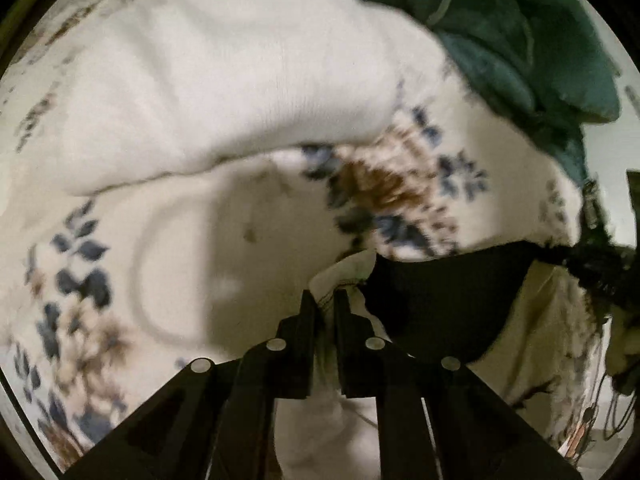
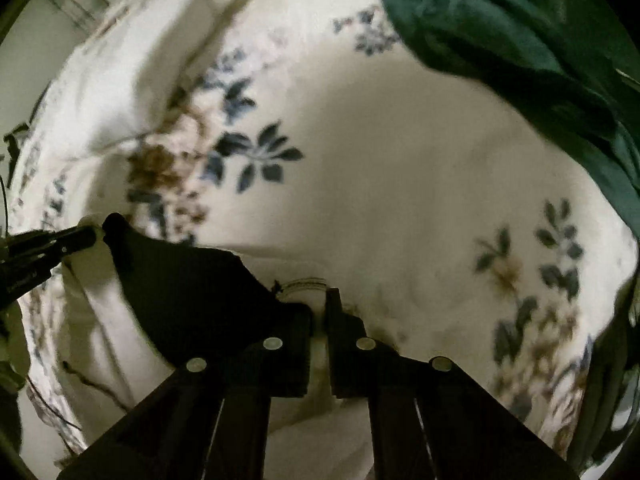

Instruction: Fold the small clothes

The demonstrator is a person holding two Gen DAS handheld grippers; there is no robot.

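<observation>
A small white garment with a black panel (image 1: 440, 304) hangs stretched between my two grippers above a floral blanket (image 1: 380, 184). My left gripper (image 1: 325, 300) is shut on one white corner of it (image 1: 348, 268). My right gripper (image 2: 318, 304) is shut on the other white hem corner (image 2: 304, 284). In the right wrist view the black panel (image 2: 192, 288) runs left to the left gripper's fingers (image 2: 76, 240). In the left wrist view the right gripper (image 1: 596, 264) shows at the right edge.
A white cloth or pillow (image 1: 224, 92) lies on the blanket at the back; it also shows in the right wrist view (image 2: 128, 80). A dark green garment (image 1: 520, 40) is bunched at the far right, also in the right wrist view (image 2: 520, 40).
</observation>
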